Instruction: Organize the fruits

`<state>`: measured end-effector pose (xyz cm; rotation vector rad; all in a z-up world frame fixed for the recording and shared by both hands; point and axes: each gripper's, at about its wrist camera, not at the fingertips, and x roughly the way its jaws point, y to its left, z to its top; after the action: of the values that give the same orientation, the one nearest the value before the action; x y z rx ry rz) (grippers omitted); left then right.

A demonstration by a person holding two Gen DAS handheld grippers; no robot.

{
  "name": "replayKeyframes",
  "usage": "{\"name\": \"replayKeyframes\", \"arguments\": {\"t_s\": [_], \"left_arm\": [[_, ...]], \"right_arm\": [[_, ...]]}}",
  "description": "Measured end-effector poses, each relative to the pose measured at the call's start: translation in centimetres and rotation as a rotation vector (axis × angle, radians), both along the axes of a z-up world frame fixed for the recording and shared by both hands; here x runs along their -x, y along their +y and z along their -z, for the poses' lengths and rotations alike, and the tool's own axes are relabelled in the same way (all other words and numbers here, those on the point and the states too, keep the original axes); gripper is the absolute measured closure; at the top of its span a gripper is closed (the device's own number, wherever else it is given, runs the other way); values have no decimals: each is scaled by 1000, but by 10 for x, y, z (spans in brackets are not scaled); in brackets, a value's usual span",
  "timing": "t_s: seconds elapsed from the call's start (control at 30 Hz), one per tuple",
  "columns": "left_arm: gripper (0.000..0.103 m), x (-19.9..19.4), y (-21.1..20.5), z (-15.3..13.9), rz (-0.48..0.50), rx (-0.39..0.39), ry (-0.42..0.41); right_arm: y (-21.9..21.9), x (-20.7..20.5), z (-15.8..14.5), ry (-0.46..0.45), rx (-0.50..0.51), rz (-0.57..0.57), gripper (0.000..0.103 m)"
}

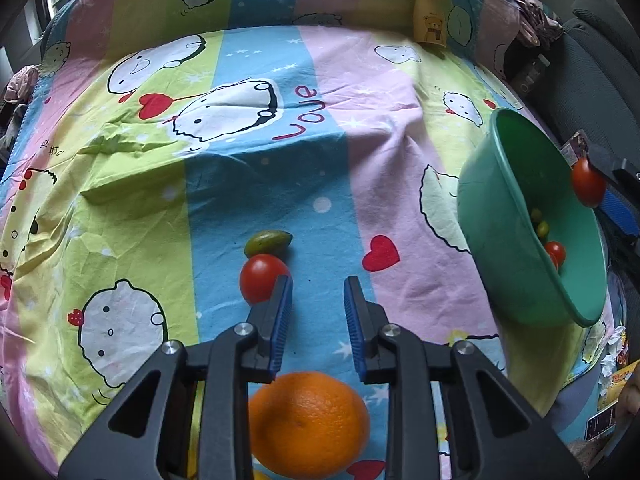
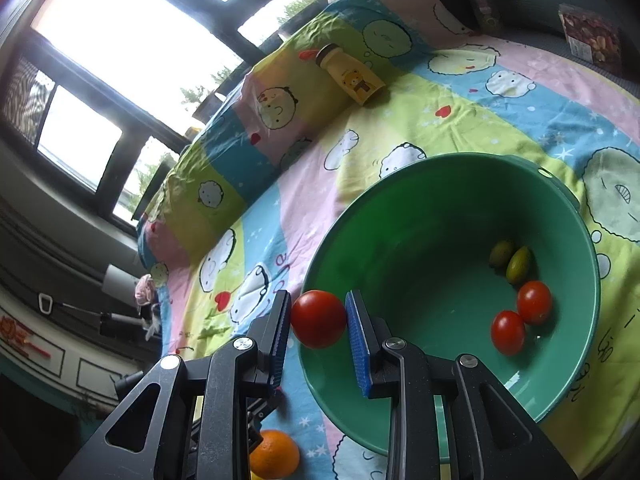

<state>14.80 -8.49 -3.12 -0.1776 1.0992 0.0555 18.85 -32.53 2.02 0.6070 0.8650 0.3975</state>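
Right gripper (image 2: 319,318) clamped on a red tomato (image 2: 318,319) at the green bowl's (image 2: 440,208) near rim.
Left gripper (image 1: 318,304) pitched steeply down over the sheet (image 1: 160,200), jaws narrowly apart, nothing between; another tomato (image 1: 260,280) just outside its left finger, orange (image 1: 308,424) below it.

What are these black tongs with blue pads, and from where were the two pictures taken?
They are two handheld tools; a person holds one in each hand, and a camera on each looks along its fingers. The left tool holds nothing, above a cartoon bedsheet with a red tomato, a green olive-shaped fruit and an orange. The right tool grips another tomato at the rim of a green basin, which already contains two tomatoes and two green fruits.
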Motion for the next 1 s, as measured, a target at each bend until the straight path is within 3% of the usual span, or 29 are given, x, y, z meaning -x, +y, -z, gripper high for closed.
{"name": "replayKeyframes", "arguments": {"t_s": [0.33, 0.5, 0.63, 1.0], "left_arm": [[71, 9, 52, -14, -164, 40, -54], [71, 15, 70, -11, -250, -50, -29], [71, 17, 85, -11, -301, -60, -42], [71, 1, 82, -3, -249, 55, -61]], "right_arm": [[5, 0, 0, -1, 2, -19, 73], [8, 0, -1, 0, 8, -24, 73], [10, 0, -1, -1, 12, -29, 73], [12, -1, 0, 3, 19, -30, 73]]}}
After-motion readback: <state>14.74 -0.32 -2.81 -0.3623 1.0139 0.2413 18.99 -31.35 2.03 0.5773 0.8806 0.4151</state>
